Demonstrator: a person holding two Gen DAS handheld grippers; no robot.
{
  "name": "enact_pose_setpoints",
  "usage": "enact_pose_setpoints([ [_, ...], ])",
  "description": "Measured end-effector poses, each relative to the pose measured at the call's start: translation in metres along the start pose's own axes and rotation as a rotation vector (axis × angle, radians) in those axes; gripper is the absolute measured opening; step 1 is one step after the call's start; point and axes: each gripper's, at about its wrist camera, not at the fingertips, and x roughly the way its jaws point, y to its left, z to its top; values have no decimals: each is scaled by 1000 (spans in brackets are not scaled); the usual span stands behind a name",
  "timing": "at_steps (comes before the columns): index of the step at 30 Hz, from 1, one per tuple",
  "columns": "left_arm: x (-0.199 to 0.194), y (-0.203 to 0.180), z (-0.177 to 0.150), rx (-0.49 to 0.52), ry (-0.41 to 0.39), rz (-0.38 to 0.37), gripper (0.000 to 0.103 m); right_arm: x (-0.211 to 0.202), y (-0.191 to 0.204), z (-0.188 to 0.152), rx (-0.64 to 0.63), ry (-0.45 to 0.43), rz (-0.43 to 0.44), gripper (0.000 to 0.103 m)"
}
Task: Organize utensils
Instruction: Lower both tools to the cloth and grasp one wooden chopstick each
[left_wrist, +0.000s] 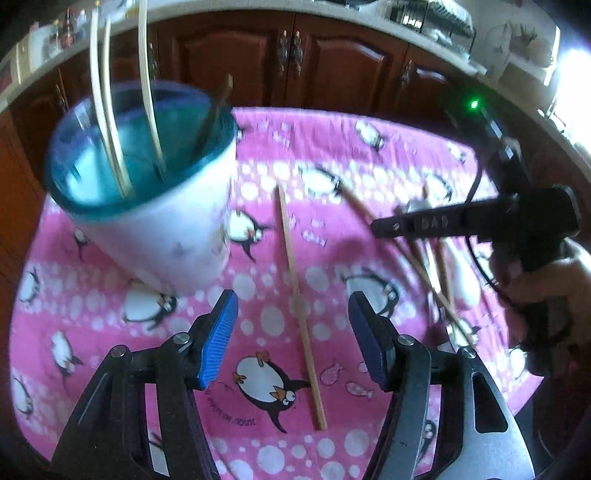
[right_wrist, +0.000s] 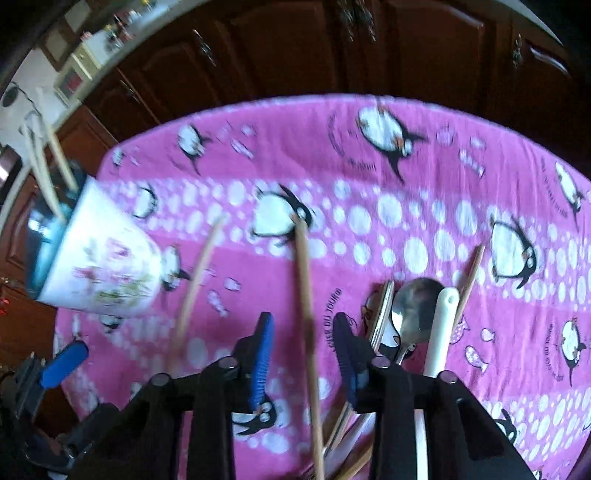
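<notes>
Straddling a chopstick (left_wrist: 301, 314) on the penguin cloth (left_wrist: 332, 147), the left gripper (left_wrist: 291, 332) stands apart. The right gripper (right_wrist: 304, 354) brackets another chopstick (right_wrist: 308, 332), pads not touching.

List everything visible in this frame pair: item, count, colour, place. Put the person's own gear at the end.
cup: one, white with teal inside, on the cloth at left, holding several pale chopsticks
cloth: one, pink with penguins, covering the table
loose chopstick: one, light wood, flat on the cloth between the left gripper's fingers
second chopstick: one, wood, between the right gripper's fingers
spoon: one, metal, in the utensil pile at right
white handle: one, beside the spoon
cabinets: dark wood, behind
left gripper: blue pads, open
right gripper: blue pads, not touching the chopstick
hand: on the right gripper's handle
</notes>
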Motion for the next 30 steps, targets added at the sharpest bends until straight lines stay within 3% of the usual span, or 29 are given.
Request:
enact_pose_setpoints([
  [3,18,2,-6,-8,46,0,54,8,-5,-1,33,22,17,7],
  [6,35,4,-12,-17,103,-10,30,3,-9,-4,79,35,85,6],
  [9,35,9,-15,-34,106,-29,9,-11,-9,-13,136,39,173,7],
  [11,31,12,-17,-42,120,-51,5,-16,-7,-22,153,51,210,7],
  [16,10,18,-35,-29,159,-86,5,-21,2,-49,177,77,223,6],
  [21,-9,16,-59,19,221,-101,5,-17,16,-68,105,118,154,7],
  [24,-13,17,-57,27,207,-87,7,-15,15,-65,89,98,123,14],
  [26,-12,17,-48,24,175,-64,14,-11,12,-59,99,95,128,15],
  [28,-6,17,-35,3,146,-58,28,-9,13,-50,107,88,144,17],
  [30,2,16,-24,-12,128,-45,31,-7,16,-42,94,78,138,23],
])
